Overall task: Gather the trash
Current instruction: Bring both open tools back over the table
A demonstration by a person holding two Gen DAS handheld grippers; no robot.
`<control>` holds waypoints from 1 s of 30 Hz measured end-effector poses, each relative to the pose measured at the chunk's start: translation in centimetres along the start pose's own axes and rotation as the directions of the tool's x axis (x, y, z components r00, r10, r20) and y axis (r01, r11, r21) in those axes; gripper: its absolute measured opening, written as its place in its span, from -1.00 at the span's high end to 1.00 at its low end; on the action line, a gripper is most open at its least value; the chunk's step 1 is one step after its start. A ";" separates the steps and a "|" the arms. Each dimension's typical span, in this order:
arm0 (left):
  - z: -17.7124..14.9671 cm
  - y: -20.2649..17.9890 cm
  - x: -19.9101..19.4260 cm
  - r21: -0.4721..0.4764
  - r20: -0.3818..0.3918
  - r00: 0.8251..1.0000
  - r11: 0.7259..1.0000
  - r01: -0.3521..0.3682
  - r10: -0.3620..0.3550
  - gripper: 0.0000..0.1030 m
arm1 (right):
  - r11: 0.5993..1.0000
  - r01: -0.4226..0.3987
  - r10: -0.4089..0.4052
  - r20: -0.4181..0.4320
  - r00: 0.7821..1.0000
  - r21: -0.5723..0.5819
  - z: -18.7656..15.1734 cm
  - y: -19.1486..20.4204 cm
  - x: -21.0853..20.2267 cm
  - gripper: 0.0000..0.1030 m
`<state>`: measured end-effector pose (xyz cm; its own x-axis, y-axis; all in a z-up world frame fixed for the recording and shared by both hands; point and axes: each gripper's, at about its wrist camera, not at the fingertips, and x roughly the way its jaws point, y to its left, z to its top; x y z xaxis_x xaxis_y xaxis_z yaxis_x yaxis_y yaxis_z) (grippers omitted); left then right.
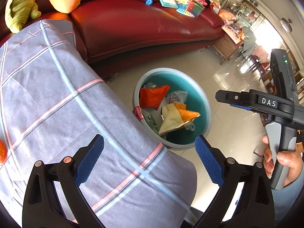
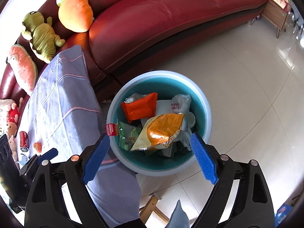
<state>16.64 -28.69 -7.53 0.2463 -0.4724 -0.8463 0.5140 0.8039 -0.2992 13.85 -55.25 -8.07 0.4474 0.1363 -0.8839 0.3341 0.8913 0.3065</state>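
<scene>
A teal bin with a pale grey rim [image 2: 161, 74] stands on the tile floor beside the cloth-covered table. It holds several wrappers: a yellow-orange snack bag [image 2: 163, 131] on top, an orange-red packet [image 2: 140, 108], a green packet [image 2: 129, 134] and a white plastic bag [image 2: 180, 102]. My right gripper [image 2: 150, 136] hangs open right over the bin, apart from the snack bag below it. My left gripper [image 1: 149, 140] is open and empty above the table's corner, with the bin [image 1: 209, 112] just beyond. A red can [image 2: 23, 140] and a small orange piece [image 2: 38, 146] lie on the table.
The grey checked tablecloth [image 1: 66, 95] hangs over the table edge next to the bin. A red leather sofa [image 2: 171, 19] with plush toys [image 2: 39, 36] runs behind. A hand [image 1: 285, 161] holds the right gripper's handle. Glossy floor tiles [image 2: 247, 95] spread to the right.
</scene>
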 end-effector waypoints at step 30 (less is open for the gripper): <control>-11.6 16.5 -14.2 -0.236 0.158 0.973 0.963 -0.128 0.168 -0.91 | 0.949 -0.070 0.039 -0.105 0.994 -0.308 -10.2 21.7 -0.1 -0.61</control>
<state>12.08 -4.56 -5.54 0.4562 -0.3816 -0.8039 0.2696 0.9202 -0.2839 12.64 -31.49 -4.89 0.3708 0.2157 -0.9033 0.0306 0.9693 0.2441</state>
